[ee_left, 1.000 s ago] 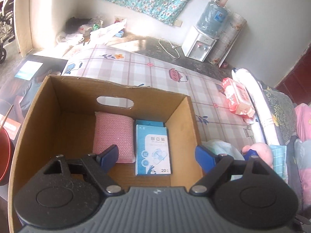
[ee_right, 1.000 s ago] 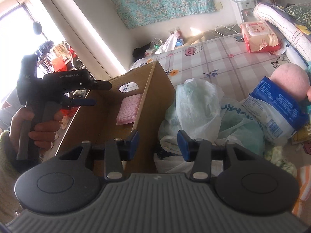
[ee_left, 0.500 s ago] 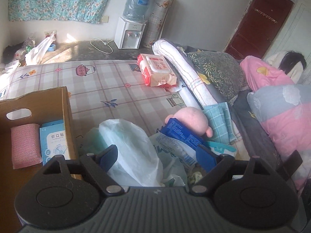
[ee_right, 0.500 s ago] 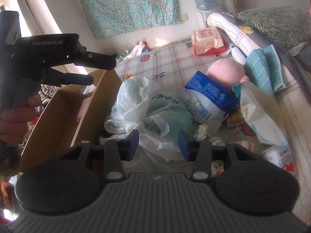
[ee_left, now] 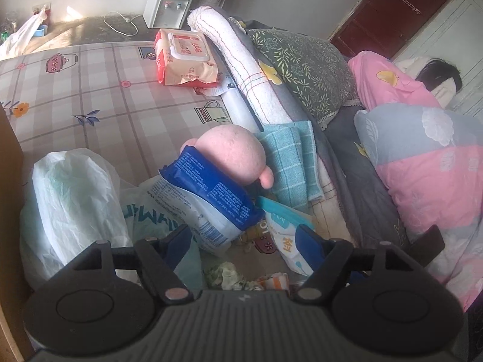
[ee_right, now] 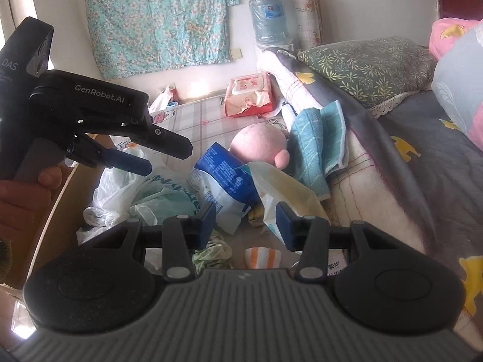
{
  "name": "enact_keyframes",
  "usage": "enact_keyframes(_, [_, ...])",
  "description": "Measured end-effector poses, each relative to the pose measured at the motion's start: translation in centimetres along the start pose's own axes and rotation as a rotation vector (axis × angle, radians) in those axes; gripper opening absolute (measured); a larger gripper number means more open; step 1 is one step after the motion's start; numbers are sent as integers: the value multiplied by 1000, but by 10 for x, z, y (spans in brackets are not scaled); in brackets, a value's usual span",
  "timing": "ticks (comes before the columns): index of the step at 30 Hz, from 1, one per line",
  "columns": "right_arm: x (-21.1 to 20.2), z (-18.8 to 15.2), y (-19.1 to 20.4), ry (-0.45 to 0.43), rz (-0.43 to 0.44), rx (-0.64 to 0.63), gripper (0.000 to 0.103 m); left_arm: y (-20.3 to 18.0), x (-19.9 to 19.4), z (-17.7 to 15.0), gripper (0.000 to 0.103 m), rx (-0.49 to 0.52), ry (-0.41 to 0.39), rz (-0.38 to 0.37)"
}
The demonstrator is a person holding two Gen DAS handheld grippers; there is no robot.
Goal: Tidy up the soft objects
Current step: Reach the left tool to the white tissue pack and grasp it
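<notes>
A heap of soft things lies on the checked bed sheet: a pink plush (ee_left: 232, 154) (ee_right: 259, 144), a blue and white pack (ee_left: 211, 199) (ee_right: 220, 181) leaning on it, white plastic bags (ee_left: 69, 199) (ee_right: 120, 187), a teal checked cloth (ee_left: 289, 157) (ee_right: 320, 138) and a white and yellow pouch (ee_left: 283, 229) (ee_right: 283, 193). My left gripper (ee_left: 244, 238) (ee_right: 167, 158) hovers over the heap. Its jaws are closing with the pack's lower end between them, untouched. My right gripper (ee_right: 247, 221) stands narrowly open just short of the pack and pouch, gripping nothing.
The cardboard box (ee_left: 9, 157) (ee_right: 60, 205) stands left of the heap. A red wet-wipes pack (ee_left: 184, 57) (ee_right: 250, 93) lies further back. A rolled blanket (ee_left: 241, 69), pillows (ee_left: 302, 66) and quilts bound the right side. Small crumpled cloths (ee_right: 262, 256) lie under the right gripper.
Both grippers swung right, from over the box to over the heap of bags and packs. The left jaws have narrowed a little. The right jaws kept their gap.
</notes>
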State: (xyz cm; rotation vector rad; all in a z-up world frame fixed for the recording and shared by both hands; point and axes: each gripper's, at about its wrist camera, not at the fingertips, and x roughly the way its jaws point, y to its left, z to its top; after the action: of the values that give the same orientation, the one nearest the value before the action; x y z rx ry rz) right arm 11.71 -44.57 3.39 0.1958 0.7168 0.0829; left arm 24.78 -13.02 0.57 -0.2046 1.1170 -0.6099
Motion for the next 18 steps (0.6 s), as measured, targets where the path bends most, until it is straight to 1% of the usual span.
enact_keyframes(3, [2,-7,-13,12,-37,4,43,-13,21,-1,77,-17,78,-76])
enact_keyframes(5, [4,-12,-19,21,-63,2,43,-24,37,-3,79,-9,133,-99])
enact_keyframes(6, [5,-14,-22,26,-71,4,43,-30,45,-4,79,-5,153,-99])
enact_keyframes(9, [7,-20,-31,43,-75,32,43,-45,68,-6,80,10,171,-68])
enact_keyframes(12, [5,-26,-35,46,-79,53,43,-52,85,-7,78,-19,169,-43])
enact_keyframes(15, [4,-31,-40,52,-81,71,43,-52,95,-9,66,-57,163,-9])
enact_keyframes(17, [3,-32,-41,53,-81,76,43,-48,100,-9,47,-92,176,-7])
enact_keyframes(18, [3,-33,-41,52,-82,78,43,-45,101,-10,43,-104,179,-7])
